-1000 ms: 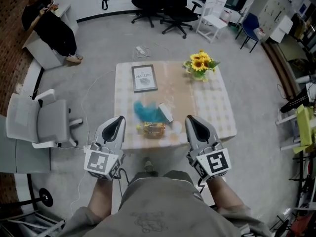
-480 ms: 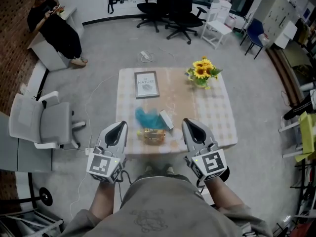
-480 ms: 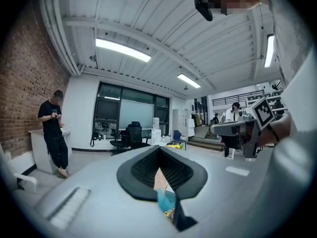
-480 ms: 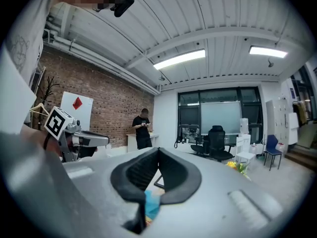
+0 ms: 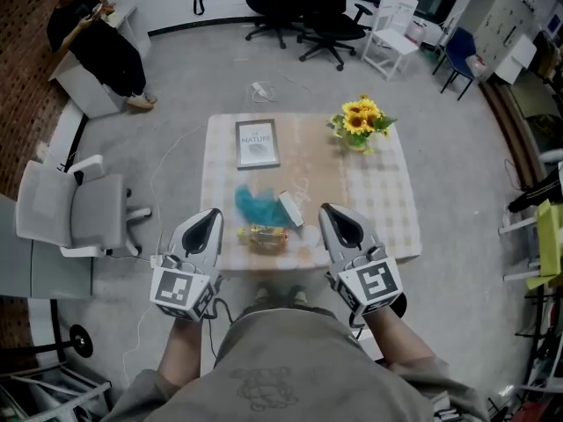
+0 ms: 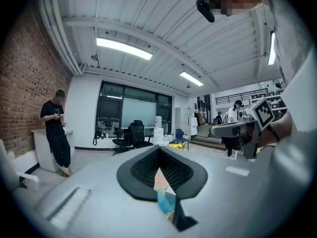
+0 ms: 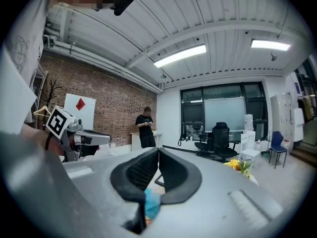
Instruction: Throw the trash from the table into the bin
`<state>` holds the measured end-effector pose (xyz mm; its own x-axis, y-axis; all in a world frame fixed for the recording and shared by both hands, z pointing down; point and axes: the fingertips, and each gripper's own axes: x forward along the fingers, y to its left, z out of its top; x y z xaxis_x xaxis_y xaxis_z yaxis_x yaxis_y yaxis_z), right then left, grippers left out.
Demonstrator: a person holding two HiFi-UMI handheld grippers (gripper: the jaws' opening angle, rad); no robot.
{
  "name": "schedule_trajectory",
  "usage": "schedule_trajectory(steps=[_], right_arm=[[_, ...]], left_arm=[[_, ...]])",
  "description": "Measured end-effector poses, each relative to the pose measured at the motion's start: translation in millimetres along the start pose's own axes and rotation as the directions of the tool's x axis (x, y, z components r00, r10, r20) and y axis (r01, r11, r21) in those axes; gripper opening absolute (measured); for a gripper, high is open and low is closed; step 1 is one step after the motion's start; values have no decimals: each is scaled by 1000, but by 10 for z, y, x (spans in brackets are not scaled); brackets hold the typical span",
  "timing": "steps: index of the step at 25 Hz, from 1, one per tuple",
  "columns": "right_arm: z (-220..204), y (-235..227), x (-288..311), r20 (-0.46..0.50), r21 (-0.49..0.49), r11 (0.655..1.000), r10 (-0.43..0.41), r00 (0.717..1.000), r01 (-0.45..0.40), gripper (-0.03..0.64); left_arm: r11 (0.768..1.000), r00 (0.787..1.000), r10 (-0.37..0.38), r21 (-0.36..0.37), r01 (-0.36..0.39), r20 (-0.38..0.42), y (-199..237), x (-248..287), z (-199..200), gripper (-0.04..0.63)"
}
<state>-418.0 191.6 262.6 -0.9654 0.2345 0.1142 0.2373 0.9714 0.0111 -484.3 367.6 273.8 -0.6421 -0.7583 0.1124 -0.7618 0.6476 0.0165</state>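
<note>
The right gripper (image 5: 332, 216) is shut, its ribbed pads pressed together with nothing between them. The left gripper (image 5: 209, 216) looks the same in its own view: the tips meet, and only the table shows through the gap behind them. Both are empty and point out over the near edge of the table (image 5: 387, 200).

Compared with a second ago, the right gripper now sits a little further in toward the left one, narrowing the space between the pair. The left gripper is about where it was. The trash lies just as it did before, so nothing has been touched or lifted. I judge this to be the approach, with every piece still to be picked up. Either gripper has to open before it can take anything.

The trash sits in the gap between the two grippers, close to the table's near edge.
- **Yellow snack wrapper** (image 5: 264, 235): it lies flat and shiny, level with the jaws and roughly midway between them.
- **Teal crumpled wrapper** (image 5: 253, 203): it is just ahead of the yellow one and nearer the left gripper's tip, loose and puffed up, so it will probably crush easily.
- **Small white packet** (image 5: 291, 209): it rests tilted against the teal wrapper's right side, just beside the right gripper's tip.

Well beyond the tips are a framed print (image 5: 257, 142) and a bunch of sunflowers (image 5: 356, 120). No view shows a bin.
</note>
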Motion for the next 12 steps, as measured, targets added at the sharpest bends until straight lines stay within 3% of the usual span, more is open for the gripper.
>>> schedule_trajectory(steps=[12], right_arm=[[-607, -198, 627, -169, 6, 999, 53, 984, -53, 105]], left_arm=[[1000, 998, -4, -28, 2, -67, 81, 402, -293, 8]])
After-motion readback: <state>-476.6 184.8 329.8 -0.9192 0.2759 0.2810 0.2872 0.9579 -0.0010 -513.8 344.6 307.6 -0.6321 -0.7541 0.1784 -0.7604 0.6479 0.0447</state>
